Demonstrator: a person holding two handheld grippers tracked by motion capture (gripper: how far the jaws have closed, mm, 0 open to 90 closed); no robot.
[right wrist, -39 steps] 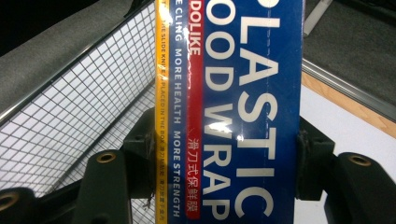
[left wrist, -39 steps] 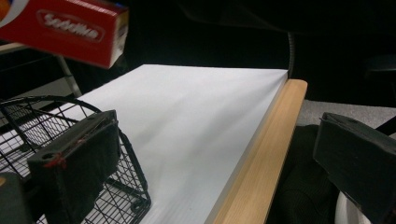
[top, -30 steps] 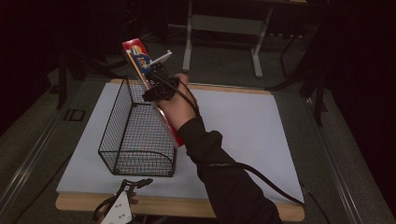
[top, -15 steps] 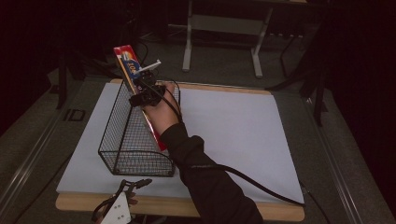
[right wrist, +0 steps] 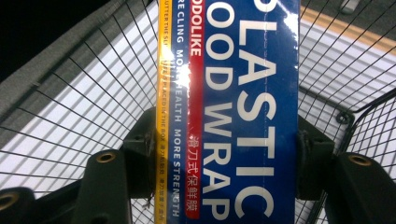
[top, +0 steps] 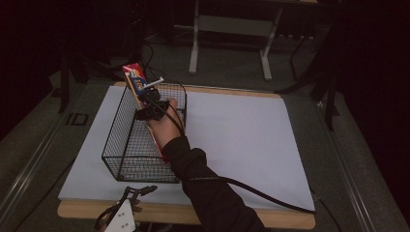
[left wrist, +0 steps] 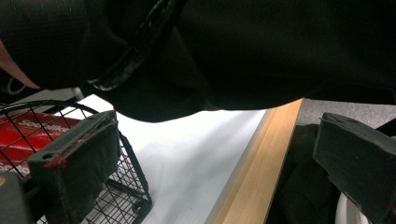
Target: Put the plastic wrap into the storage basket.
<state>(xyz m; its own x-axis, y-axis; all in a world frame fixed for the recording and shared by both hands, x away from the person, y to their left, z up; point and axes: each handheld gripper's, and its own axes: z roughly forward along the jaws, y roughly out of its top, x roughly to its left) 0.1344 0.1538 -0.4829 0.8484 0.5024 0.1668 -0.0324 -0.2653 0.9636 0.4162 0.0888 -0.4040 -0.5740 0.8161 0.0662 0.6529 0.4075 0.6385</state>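
Table (top: 241, 140) bearing a white sheet, with a wire basket (top: 126, 145) at its left. Plastic wrap box (top: 141, 94), long axis slanted, lower end down inside the basket and upper end above the far rim. Right gripper (top: 151, 110), jaws clamped across the box's width (right wrist: 233, 112), holding it partway along its length; it is the nearer hand. Left gripper (top: 126, 208) at the near table edge, jaws apart and empty, well clear of the box.
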